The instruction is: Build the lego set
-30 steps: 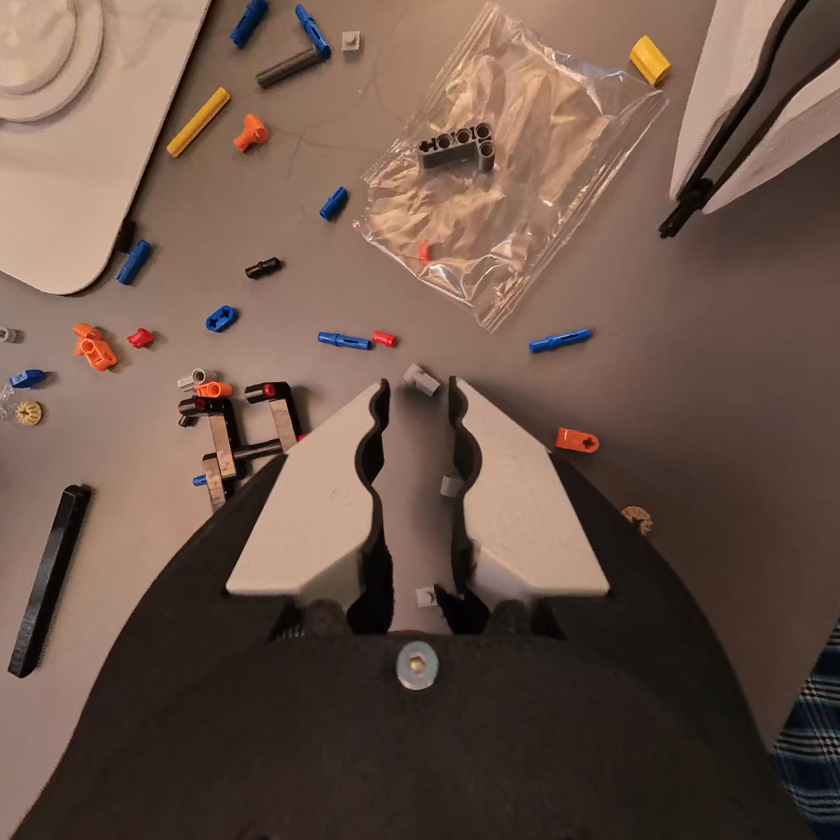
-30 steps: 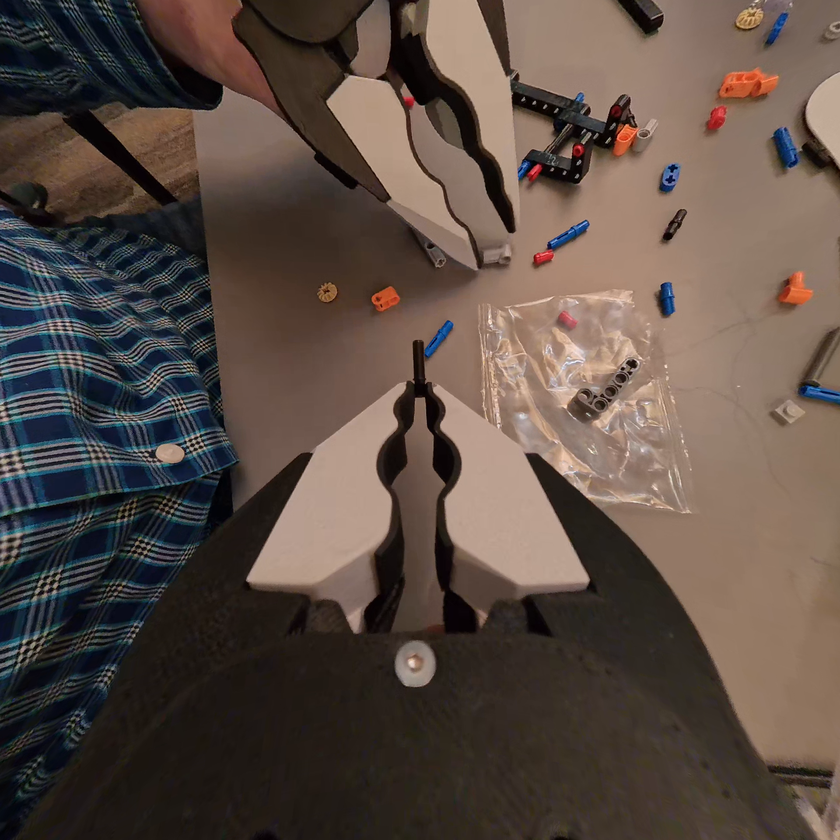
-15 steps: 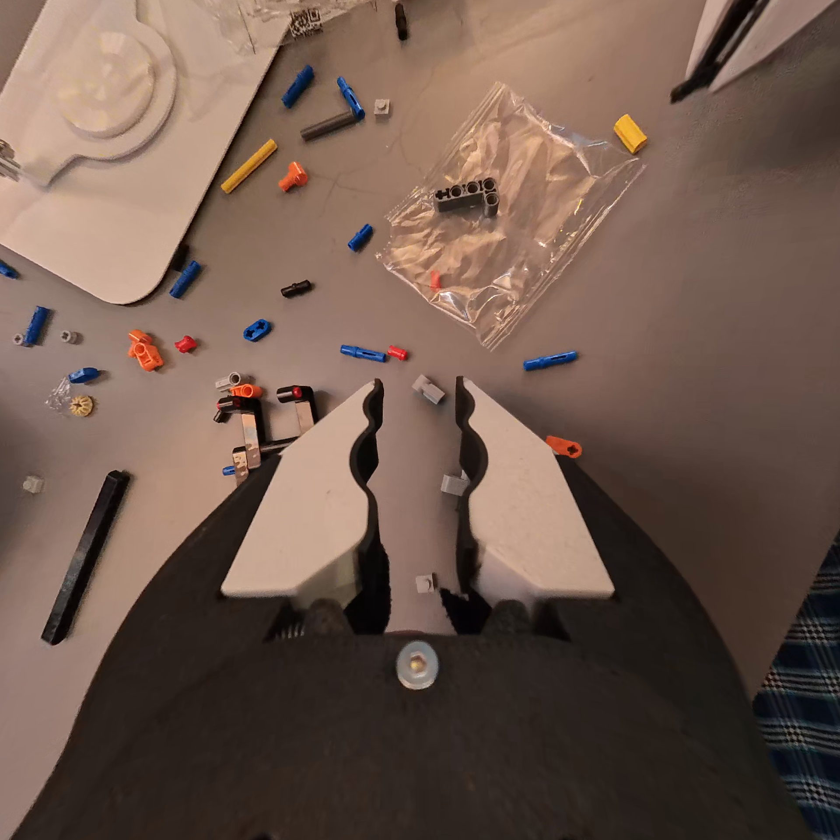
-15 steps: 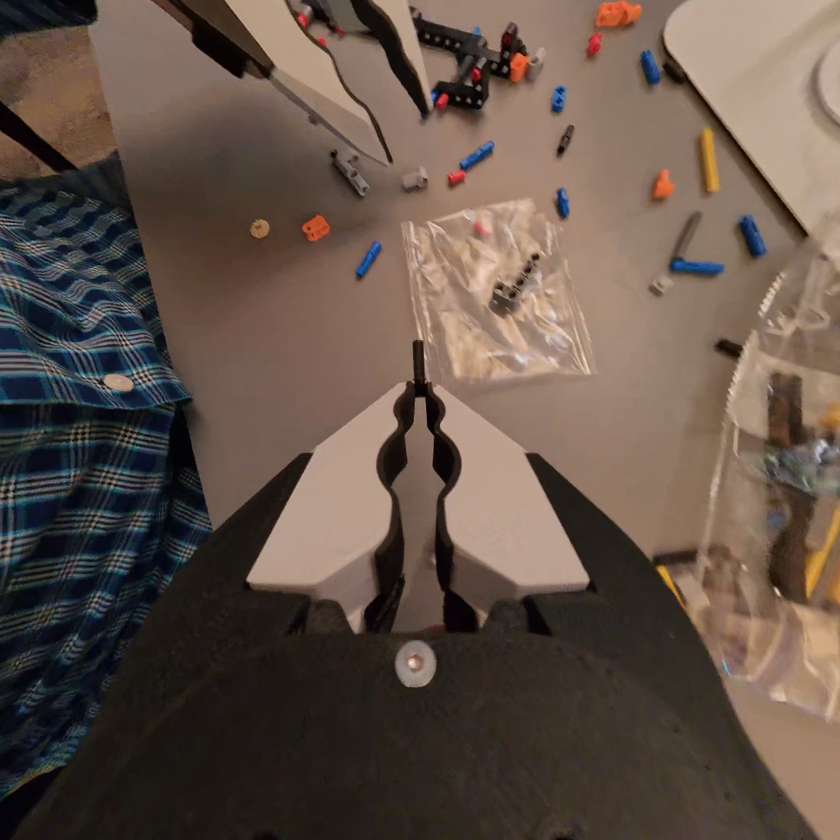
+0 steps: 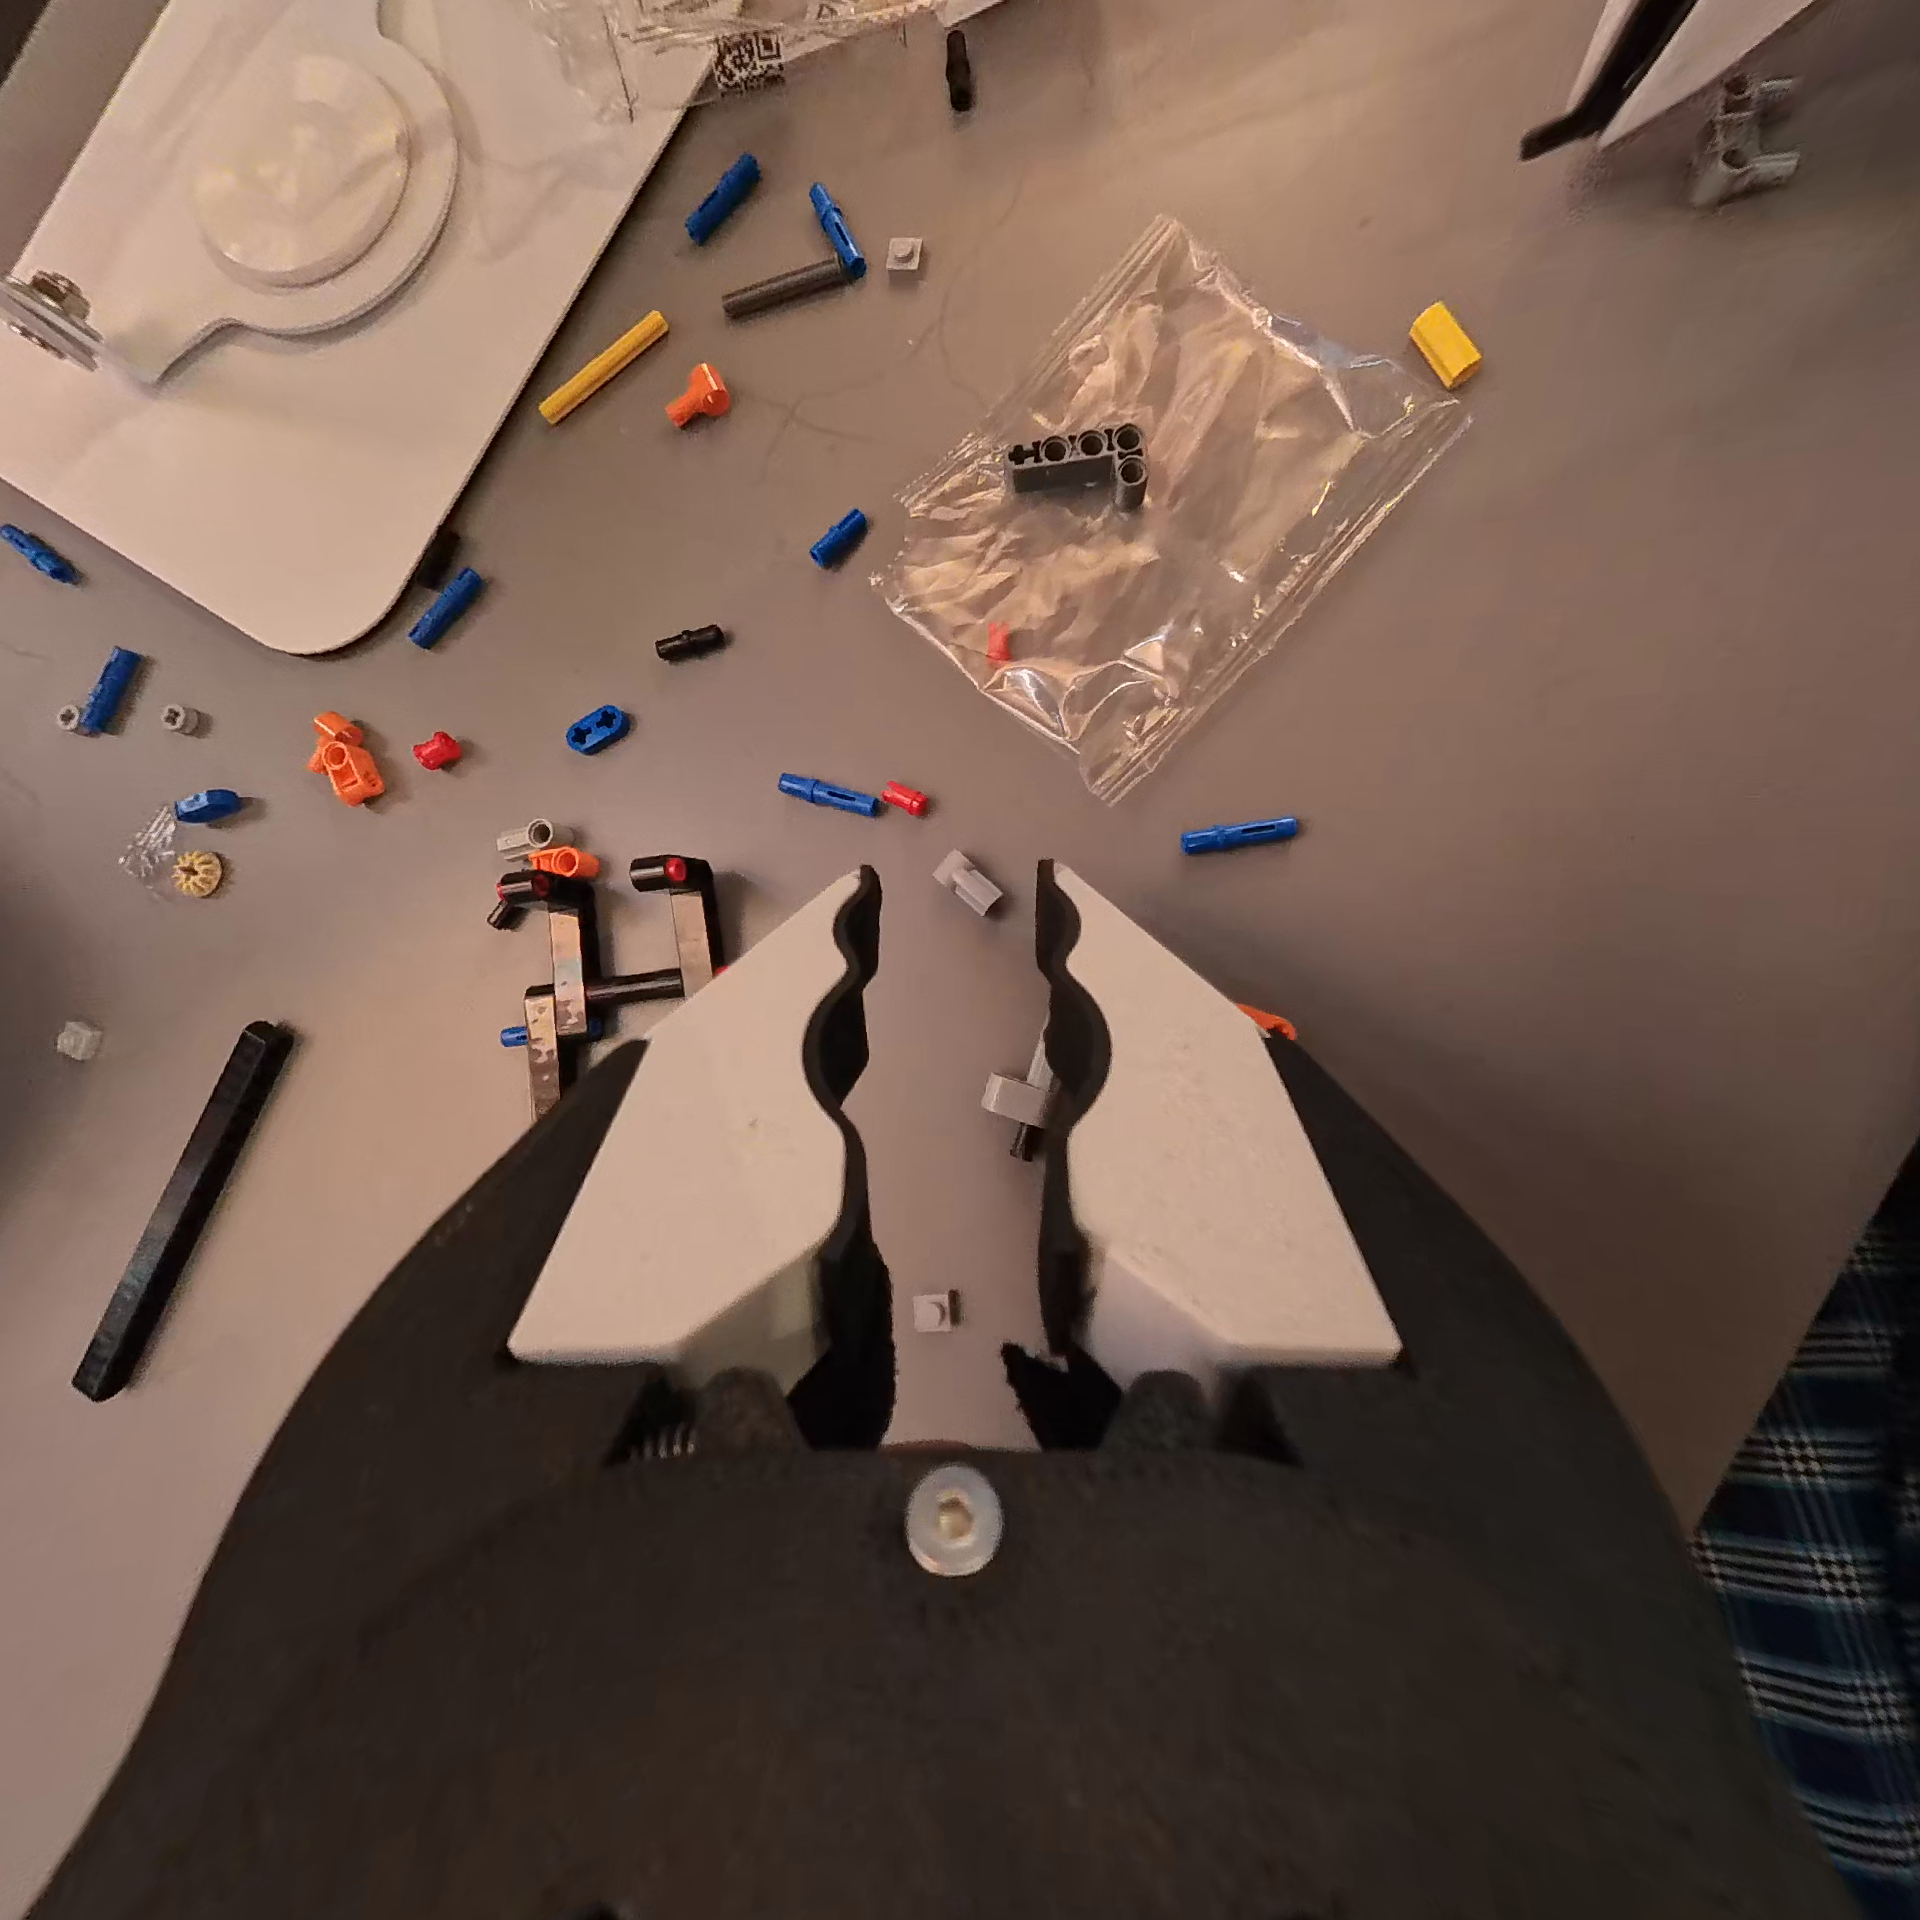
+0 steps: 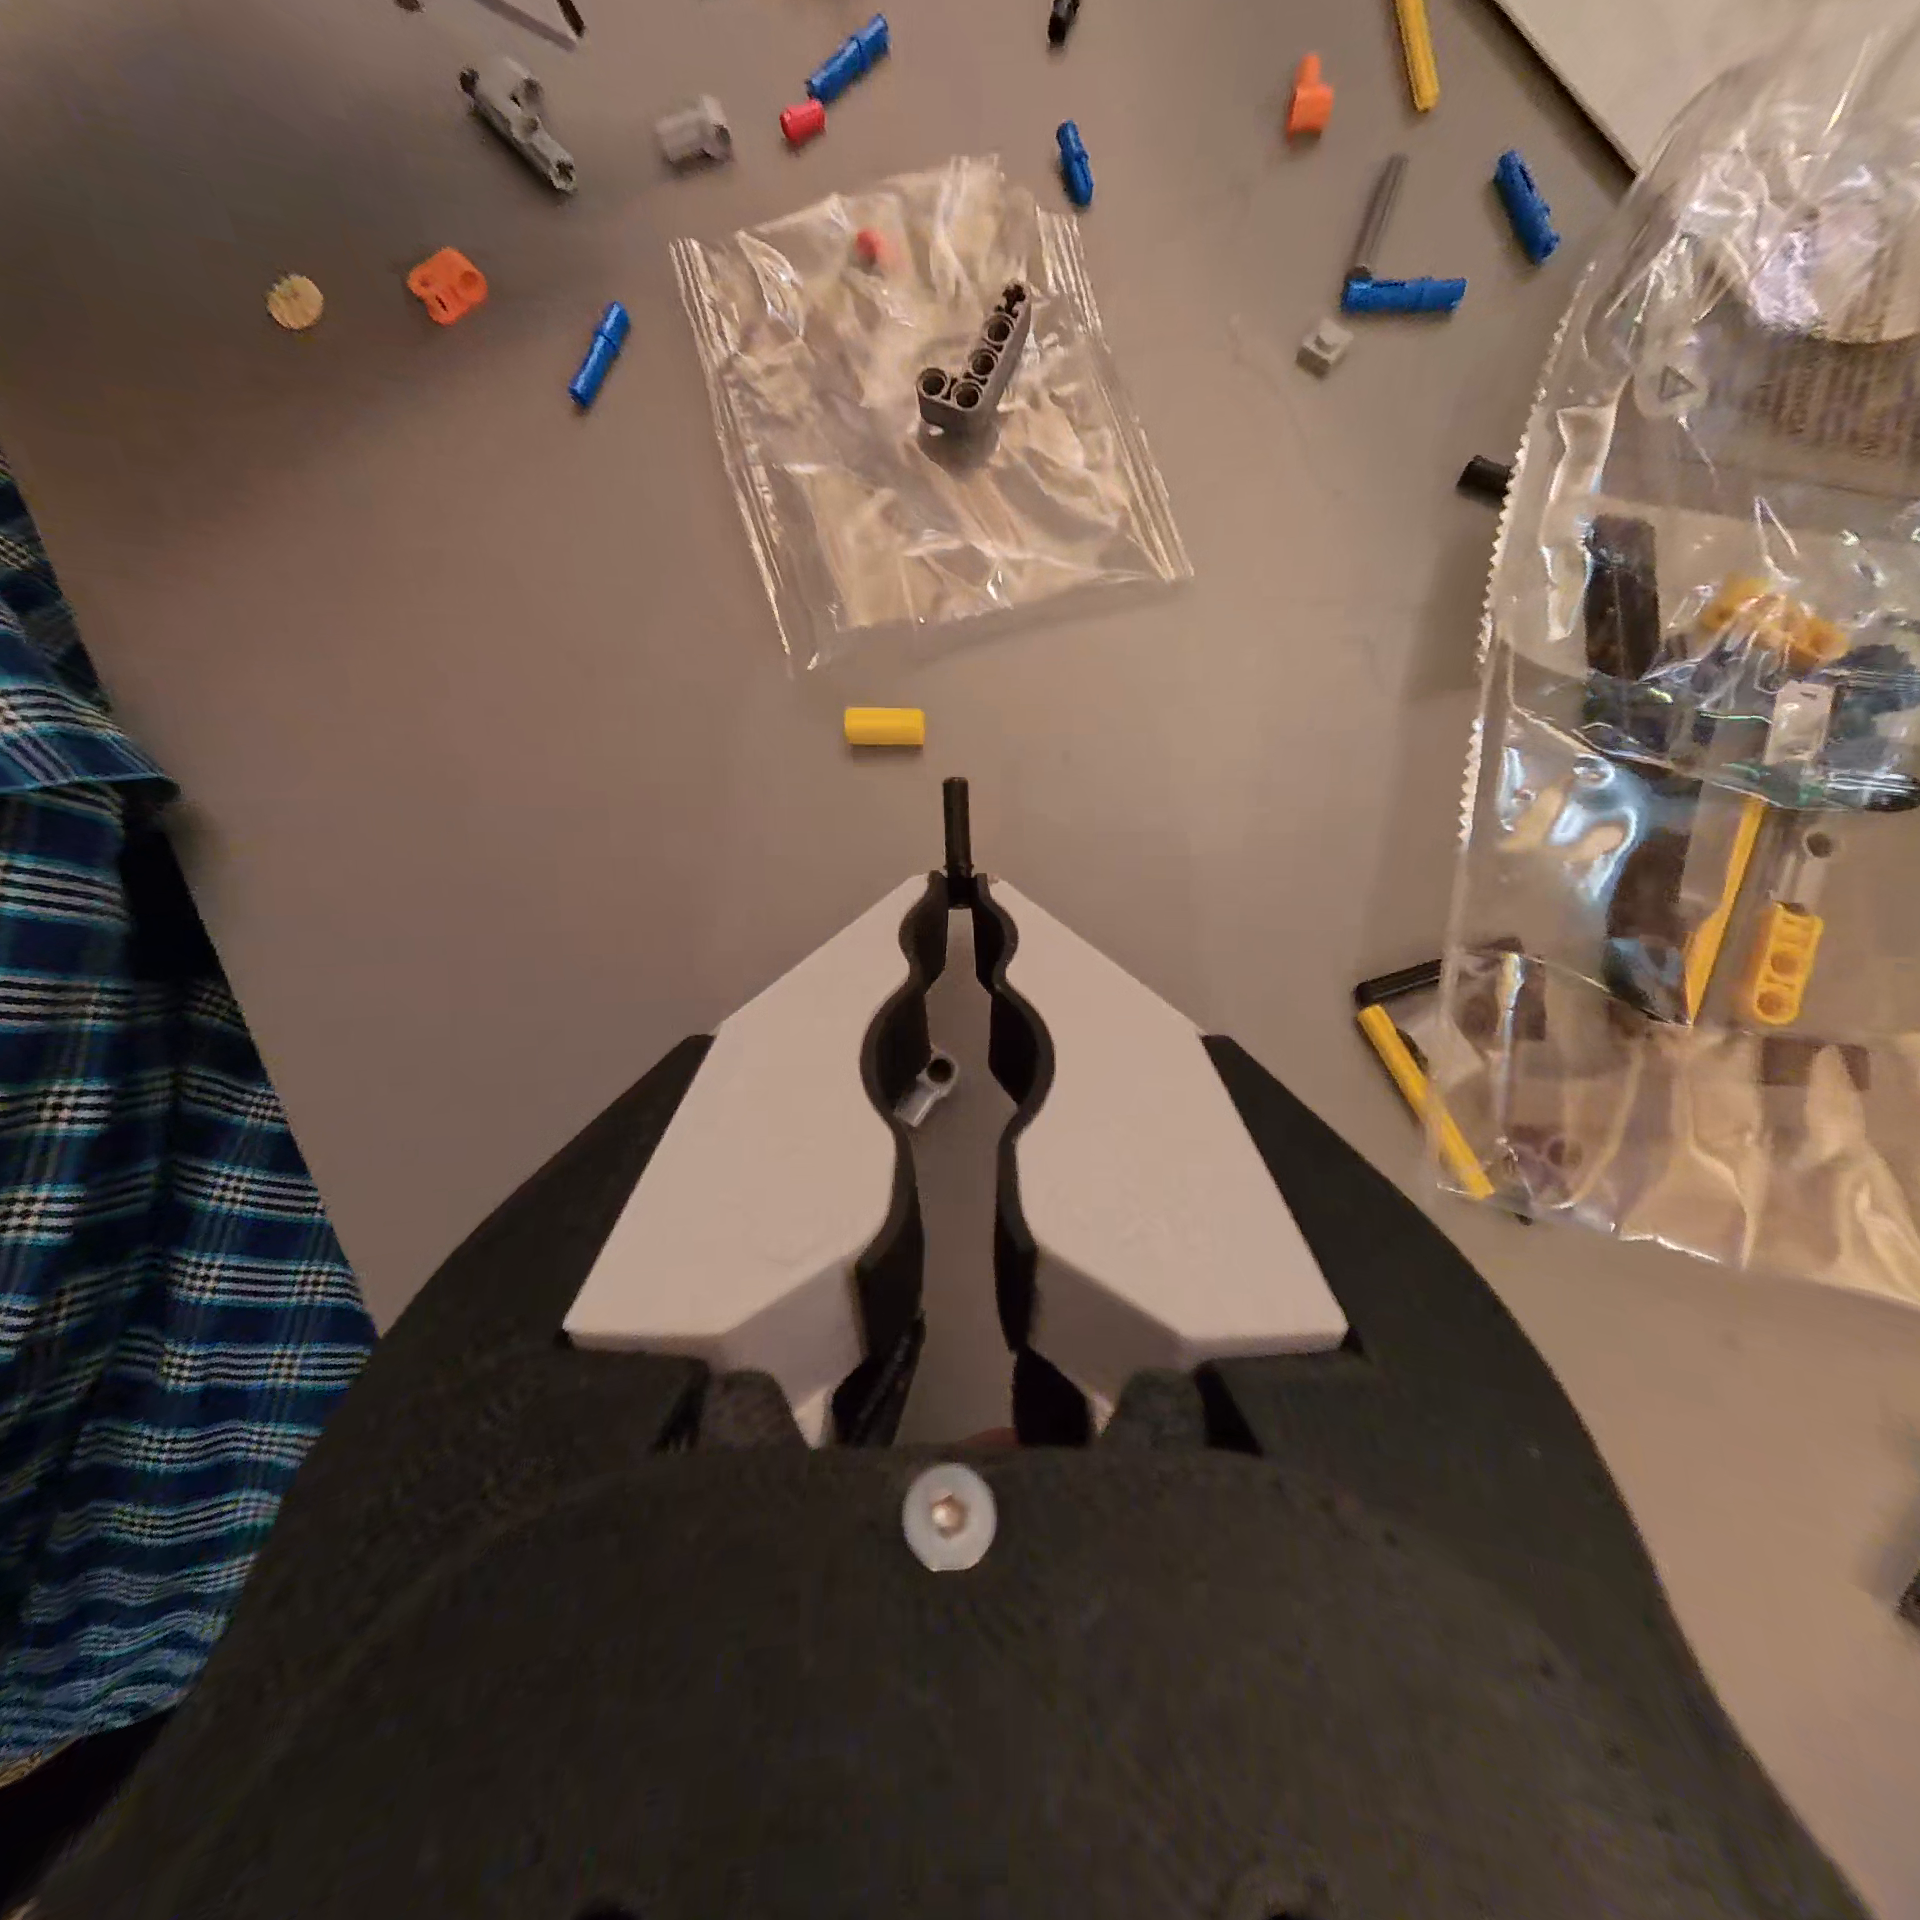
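Note:
My left gripper (image 5: 958, 878) is open and empty above the grey table, with a small grey connector (image 5: 967, 882) lying just beyond its tips and a grey pin piece (image 5: 1013, 1099) on the table between the fingers. The black partly built frame (image 5: 603, 966) lies to its left. My right gripper (image 6: 961, 881) is shut on a thin black pin (image 6: 955, 833) that sticks out past its tips. A yellow tube piece (image 6: 884, 725) lies just ahead of it. A flat clear bag (image 6: 920, 416) with a dark grey L-shaped beam (image 6: 975, 376) lies farther on.
Loose blue, orange, red and yellow pieces are scattered over the table (image 5: 1558, 727). A white board (image 5: 260, 312) lies at the far left. A long black beam (image 5: 182, 1210) lies at the left. A large clear bag of parts (image 6: 1714, 831) sits right of the right gripper. A plaid sleeve (image 6: 104, 1143) is at its left. Some 20 centimeters of space lies between my two pairs of fingers. The long black beam (image 5: 182, 1210) sits 20 centimeters or so from the ends of my left fingers.
Both grippers have pulled back and up from the table. The right gripper has swung right, away from the left one, still holding the black pin. The left gripper has stayed open.

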Demonstrator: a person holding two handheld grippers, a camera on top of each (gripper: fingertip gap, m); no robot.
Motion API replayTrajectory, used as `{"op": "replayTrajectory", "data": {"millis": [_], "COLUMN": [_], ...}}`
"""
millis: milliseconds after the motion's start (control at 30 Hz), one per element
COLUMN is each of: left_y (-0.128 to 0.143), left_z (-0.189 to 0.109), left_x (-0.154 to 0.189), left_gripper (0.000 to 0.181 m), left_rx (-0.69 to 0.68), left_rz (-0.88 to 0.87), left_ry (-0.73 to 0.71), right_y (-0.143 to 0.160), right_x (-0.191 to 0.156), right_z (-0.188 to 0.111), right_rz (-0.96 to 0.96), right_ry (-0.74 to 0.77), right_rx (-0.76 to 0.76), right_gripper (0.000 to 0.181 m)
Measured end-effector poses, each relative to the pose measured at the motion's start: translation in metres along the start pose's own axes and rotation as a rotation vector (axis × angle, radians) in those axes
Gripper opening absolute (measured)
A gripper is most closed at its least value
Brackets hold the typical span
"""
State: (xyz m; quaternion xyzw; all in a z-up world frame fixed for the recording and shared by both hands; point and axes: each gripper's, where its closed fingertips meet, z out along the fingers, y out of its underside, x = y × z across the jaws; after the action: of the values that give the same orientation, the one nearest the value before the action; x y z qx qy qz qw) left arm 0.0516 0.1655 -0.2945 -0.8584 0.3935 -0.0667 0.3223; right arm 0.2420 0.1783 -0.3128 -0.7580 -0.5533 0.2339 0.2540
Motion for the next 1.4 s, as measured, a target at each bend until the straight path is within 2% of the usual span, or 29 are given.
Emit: {"op": "replayTrajectory", "data": {"millis": [300, 600, 767, 1100, 1400], "left_y": [0.001, 0.004, 0.0, -0.052, -0.142], "left_z": [-0.006, -0.022, -0.029, -0.011, 0.031], "left_x": [-0.003, -0.014, -0.017, 0.001, 0.033], "left_gripper": [0.028, 0.028, 0.029, 0.028, 0.028], "left_rx": [0.012, 0.053, 0.079, 0.134, 0.175], "left_rz": [-0.021, -0.071, -0.077, 0.015, 0.212], "left_ry": [-0.031, -0.083, -0.104, -0.041, 0.042], "right_y": [0.0, -0.006, -0.012, -0.019, 0.003], "right_x": [0.002, 0.003, 0.005, 0.017, 0.051], "right_z": [0.016, 0.015, 0.007, -0.014, -0.049], "right_rz": [-0.084, -0.083, -0.086, -0.036, 0.093], "right_ry": [0.049, 0.058, 0.073, 0.117, 0.246], "right_rx": [-0.039, -0.009, 0.032, 0.122, 0.182], "right_gripper": [0.003, 0.014, 0.004, 0.003, 0.01]}}
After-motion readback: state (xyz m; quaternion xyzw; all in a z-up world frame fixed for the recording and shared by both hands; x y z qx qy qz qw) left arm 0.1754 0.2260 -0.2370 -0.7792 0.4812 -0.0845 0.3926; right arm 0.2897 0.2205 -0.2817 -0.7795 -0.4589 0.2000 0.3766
